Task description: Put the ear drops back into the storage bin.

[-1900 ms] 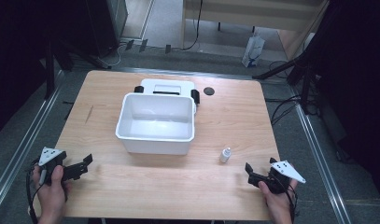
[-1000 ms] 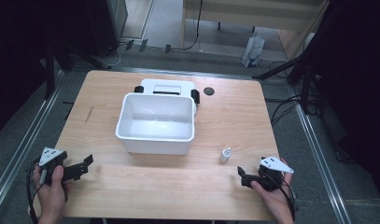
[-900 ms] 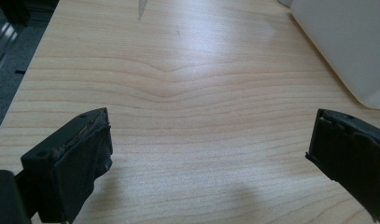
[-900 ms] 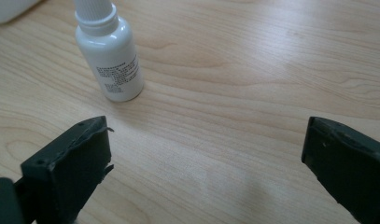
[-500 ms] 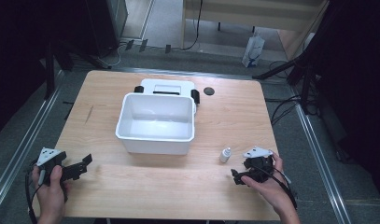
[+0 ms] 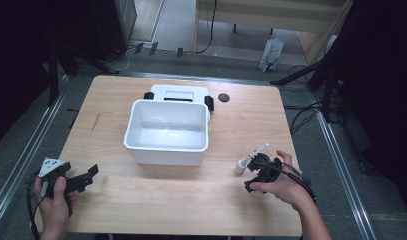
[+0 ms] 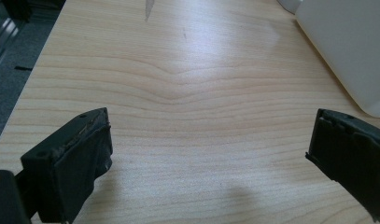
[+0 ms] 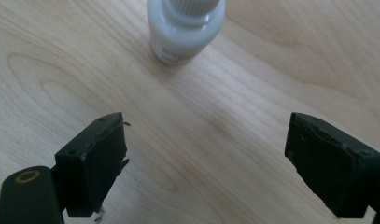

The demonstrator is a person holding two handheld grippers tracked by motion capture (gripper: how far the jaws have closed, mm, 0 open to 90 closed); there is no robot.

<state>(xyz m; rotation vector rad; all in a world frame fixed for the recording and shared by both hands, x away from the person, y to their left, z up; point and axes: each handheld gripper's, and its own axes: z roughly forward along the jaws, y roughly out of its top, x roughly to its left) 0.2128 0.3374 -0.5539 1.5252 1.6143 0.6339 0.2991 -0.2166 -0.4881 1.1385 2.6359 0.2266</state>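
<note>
White bottle (image 8: 185,29) stands beyond right tongs (image 8: 215,163), narrowing but empty; left tongs (image 7: 211,158) agape.

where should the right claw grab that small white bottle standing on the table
Grip the small white plastic bottle around its round body, just under the ribbed cap. It stands upright on the wooden table, with bare wood on both sides, so come in level from the person's side, one jaw on each flank. The right claw, whose jaws have just been closing, already faces it, nothing between them.
</note>
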